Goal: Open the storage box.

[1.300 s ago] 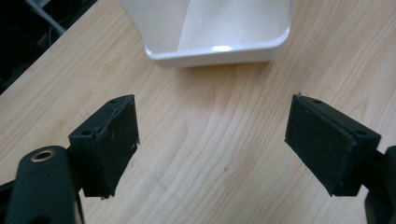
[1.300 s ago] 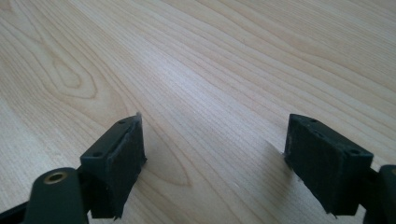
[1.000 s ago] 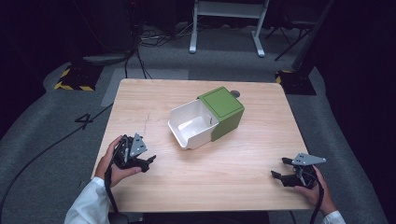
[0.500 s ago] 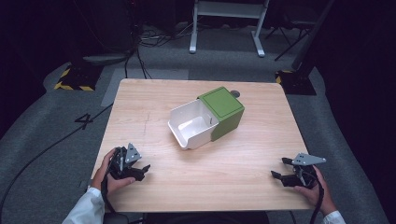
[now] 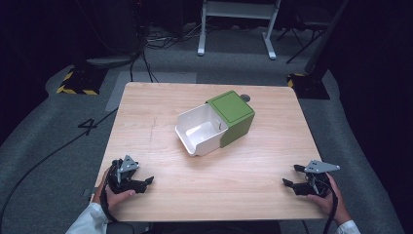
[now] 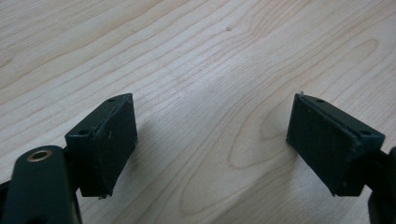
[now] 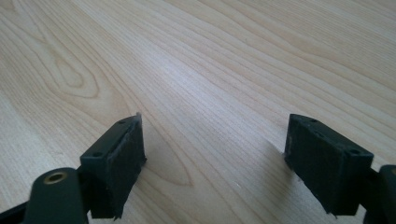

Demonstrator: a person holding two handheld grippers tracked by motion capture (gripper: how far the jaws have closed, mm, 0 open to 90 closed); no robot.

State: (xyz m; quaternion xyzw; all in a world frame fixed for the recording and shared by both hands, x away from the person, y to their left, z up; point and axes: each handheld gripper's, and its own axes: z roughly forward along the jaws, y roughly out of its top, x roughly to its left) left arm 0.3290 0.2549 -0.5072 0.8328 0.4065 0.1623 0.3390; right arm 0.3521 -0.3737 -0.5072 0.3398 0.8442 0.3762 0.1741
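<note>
The black fingers (image 6: 109, 144) of the left gripper (image 5: 146, 181) stand wide apart over bare wood, nothing between them; the right gripper (image 5: 292, 176) likewise has its jaws spread wide and empty. Both rest low on the near part of the wooden table (image 5: 146, 122), one at each near corner, each held in a hand, well apart from the box. The green box with its white drawer (image 5: 215, 123) sits near the table's middle, slightly toward the far side. Its long axis runs diagonally: the green shell lies toward the far right, and the white drawer is pulled out toward the near left, open on top and looking empty. A small dark round object (image 5: 245, 98) lies just behind the box.
</note>
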